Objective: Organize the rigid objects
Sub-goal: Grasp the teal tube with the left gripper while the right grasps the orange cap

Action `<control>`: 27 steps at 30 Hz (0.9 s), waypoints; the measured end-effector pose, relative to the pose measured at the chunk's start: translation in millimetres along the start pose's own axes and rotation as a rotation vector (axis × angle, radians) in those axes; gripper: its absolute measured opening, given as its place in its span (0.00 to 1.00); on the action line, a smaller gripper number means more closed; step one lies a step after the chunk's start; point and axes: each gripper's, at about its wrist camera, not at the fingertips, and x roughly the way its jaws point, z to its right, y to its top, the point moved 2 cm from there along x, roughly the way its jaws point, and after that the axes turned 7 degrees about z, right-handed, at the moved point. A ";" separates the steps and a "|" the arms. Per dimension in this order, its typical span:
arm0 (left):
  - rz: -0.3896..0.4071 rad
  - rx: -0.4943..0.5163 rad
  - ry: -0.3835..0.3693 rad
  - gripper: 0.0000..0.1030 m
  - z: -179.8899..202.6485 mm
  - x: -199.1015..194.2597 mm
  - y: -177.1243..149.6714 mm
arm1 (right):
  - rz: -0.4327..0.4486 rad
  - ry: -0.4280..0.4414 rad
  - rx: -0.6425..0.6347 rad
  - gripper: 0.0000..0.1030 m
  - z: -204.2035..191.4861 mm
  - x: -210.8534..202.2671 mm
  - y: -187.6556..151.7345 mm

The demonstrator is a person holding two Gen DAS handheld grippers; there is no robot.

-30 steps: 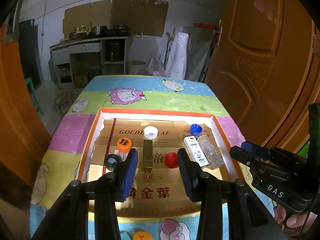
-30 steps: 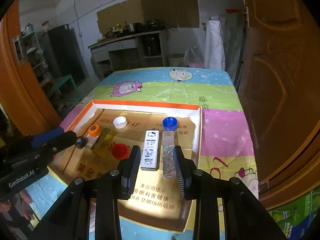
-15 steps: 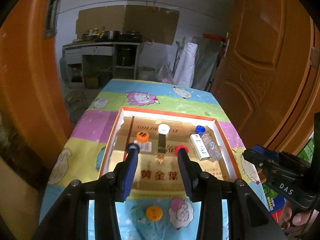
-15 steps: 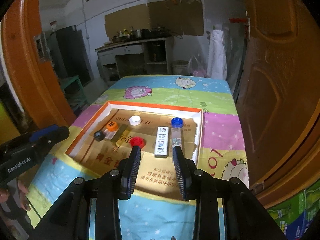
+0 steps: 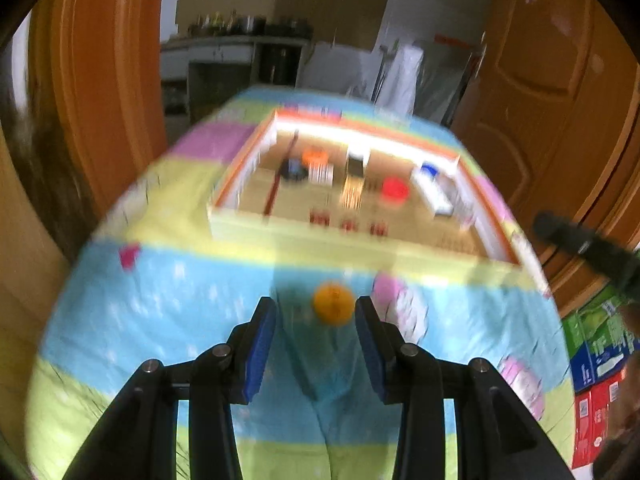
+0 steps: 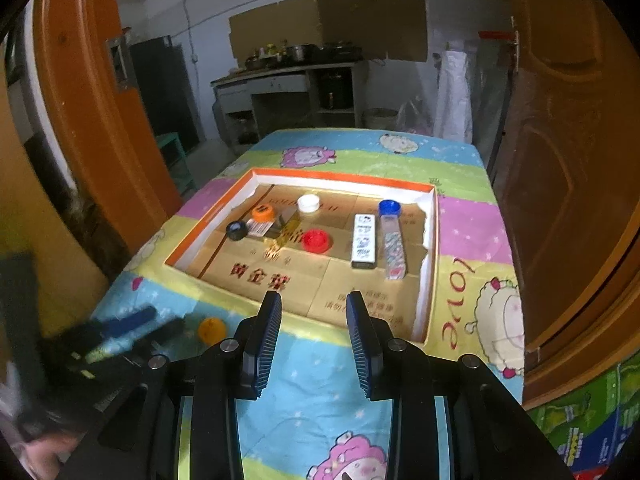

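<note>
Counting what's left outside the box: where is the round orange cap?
The round orange cap lies on the tablecloth before the box's near wall, ahead of the open left gripper.

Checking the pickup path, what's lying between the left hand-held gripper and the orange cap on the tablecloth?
Nothing. In the left wrist view the left hand-held gripper stands open around the orange cap, with only bare tablecloth between.
</note>
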 end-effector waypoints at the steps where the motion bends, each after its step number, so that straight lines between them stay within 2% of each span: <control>1: -0.011 0.001 0.005 0.40 -0.1 3.0 -4.9 | -0.003 0.005 -0.002 0.34 -1.6 -1.0 -1.8; 6: -0.021 -0.004 0.013 0.40 -2.7 13.2 -15.4 | -0.010 0.017 -0.011 0.34 -8.1 -3.8 -8.6; 9: -0.008 -0.021 0.013 0.26 -8.6 12.2 -14.6 | -0.021 0.031 -0.013 0.34 -12.3 -1.9 -14.1; 10: -0.006 -0.035 0.001 0.25 -11.7 11.6 -14.1 | -0.027 0.042 -0.014 0.34 -14.6 -0.2 -16.7; 13: 0.002 -0.067 -0.022 0.23 -20.3 10.2 -12.9 | -0.055 0.089 -0.013 0.34 -23.2 8.7 -25.3; 20: 0.043 -0.079 0.012 0.23 -44.9 -7.2 -9.8 | -0.134 0.212 -0.046 0.34 -60.9 46.7 -45.3; 27: 0.084 -0.093 0.057 0.23 -73.1 -25.7 -2.5 | -0.174 0.199 -0.180 0.34 -97.8 87.3 -58.5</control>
